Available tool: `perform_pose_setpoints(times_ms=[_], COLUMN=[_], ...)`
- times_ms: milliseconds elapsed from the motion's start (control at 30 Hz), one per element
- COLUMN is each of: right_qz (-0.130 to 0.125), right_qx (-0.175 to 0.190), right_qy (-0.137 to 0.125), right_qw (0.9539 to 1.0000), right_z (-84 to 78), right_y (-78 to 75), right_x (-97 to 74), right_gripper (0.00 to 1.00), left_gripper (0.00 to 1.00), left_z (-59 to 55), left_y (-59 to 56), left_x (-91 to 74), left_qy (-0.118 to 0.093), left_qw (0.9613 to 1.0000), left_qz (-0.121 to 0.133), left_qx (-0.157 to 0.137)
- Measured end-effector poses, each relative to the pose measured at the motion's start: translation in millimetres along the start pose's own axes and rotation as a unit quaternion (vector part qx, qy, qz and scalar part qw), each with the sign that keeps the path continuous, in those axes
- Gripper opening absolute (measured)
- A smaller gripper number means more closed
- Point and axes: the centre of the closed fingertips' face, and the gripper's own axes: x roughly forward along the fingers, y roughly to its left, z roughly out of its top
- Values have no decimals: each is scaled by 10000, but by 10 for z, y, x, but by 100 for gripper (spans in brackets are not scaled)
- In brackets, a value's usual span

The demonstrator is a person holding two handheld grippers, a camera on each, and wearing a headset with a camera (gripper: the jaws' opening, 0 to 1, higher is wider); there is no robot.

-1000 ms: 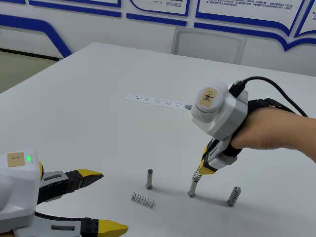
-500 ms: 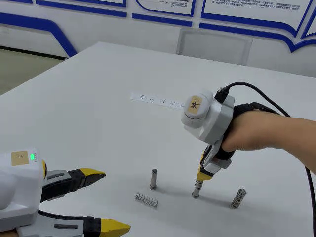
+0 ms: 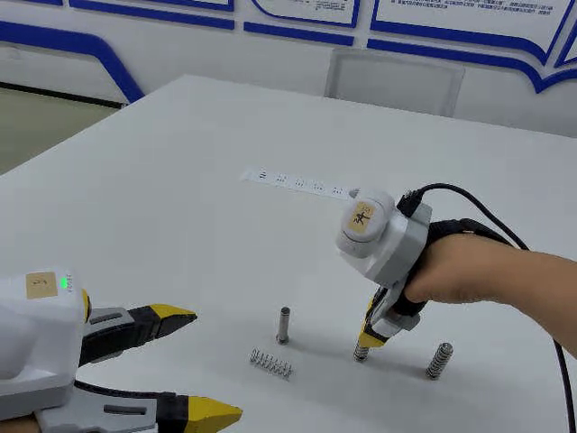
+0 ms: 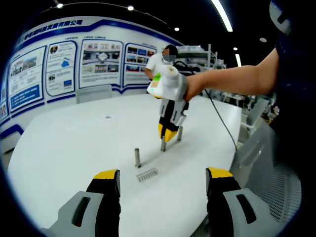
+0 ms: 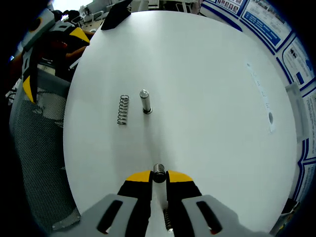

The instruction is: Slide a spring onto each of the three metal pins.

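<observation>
1. Step in hand, as I judge it: seating the second of the three springs. The right gripper point(image 3: 369, 339) stands nearly upright over the middle pin point(image 3: 361, 354). Its jaws are pressed close on the middle spring point(image 5: 158, 174), which sits around that pin just above the table point(image 3: 180, 225).
2. Already done: the right pin point(image 3: 439, 360) wears its spring. It stands near the right gripper but apart from it.
3. Left to do: the bare pin point(image 3: 284, 325) stands upright with nothing on it. The loose spring point(image 3: 271, 363) lies flat on the table just in front of it, not touching.
4. The left gripper point(image 3: 217, 364) hovers well apart from the pins at the near edge, its jaws spread wide and holding nothing.
5. Next move, in my judgement: spread the right jaws and lift straight up so the middle spring is not dragged off. Then pinch the loose spring near one end, tip it upright and line its hollow over the top of the bare pin. It is small and springy, so too hard a squeeze could flick it away.
</observation>
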Motion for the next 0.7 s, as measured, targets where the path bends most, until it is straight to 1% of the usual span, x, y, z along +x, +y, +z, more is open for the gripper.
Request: perform_pose_setpoints(times_ms=[200, 300, 400, 567, 700], right_qz=[-49, -76, -159, -284, -289], right_qx=[-4, -16, -62, -146, -218], right_qy=[-84, -133, -213, -392, -506], right_qw=[10000, 9999, 9996, 9987, 9981], right_z=[-13, -5, 21, 135, 247], right_y=[21, 35, 29, 24, 83], right_x=[27, 12, -24, -101, -128], right_gripper=[14, 17, 20, 22, 22], left_gripper=[72, 72, 72, 72, 72], left_z=[-4, -7, -7, 6, 8], left_y=[0, -1, -6, -12, -16], left_x=[-9, -9, -3, 6, 7], left_qy=[-7, -6, -7, -12, -8], left_qw=[10000, 10000, 10000, 10000, 10000], left_qz=[12, 9, -2, -17, -24], left_qx=[-4, -5, 3, 19, 27])
